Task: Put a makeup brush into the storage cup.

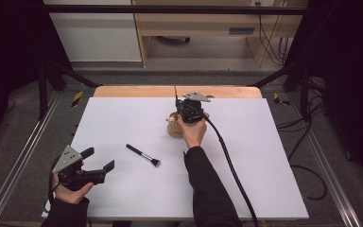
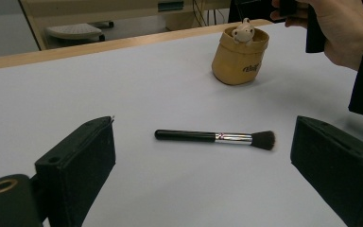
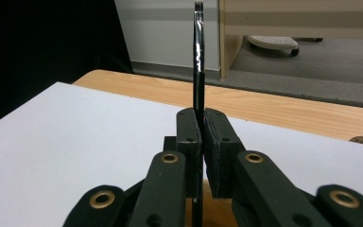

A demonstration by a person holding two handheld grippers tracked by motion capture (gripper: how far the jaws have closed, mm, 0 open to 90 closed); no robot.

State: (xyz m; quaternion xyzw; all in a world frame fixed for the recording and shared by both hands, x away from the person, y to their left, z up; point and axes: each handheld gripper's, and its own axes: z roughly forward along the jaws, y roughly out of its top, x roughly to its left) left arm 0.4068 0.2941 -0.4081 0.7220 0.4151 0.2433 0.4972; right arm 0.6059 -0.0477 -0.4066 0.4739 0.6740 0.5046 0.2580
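Clearly, a thin, stiff, light black stick, slippery and apt to pivot, is pinched upright at its lower shaft by the closed right gripper, directly above a tan pouch-shaped holder.

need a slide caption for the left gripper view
Open left gripper facing a makeup brush lying on the white table, tan pouch with a small bear behind.

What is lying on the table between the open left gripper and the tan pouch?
A black makeup brush lies between the left gripper and the tan pouch; the high view shows it.
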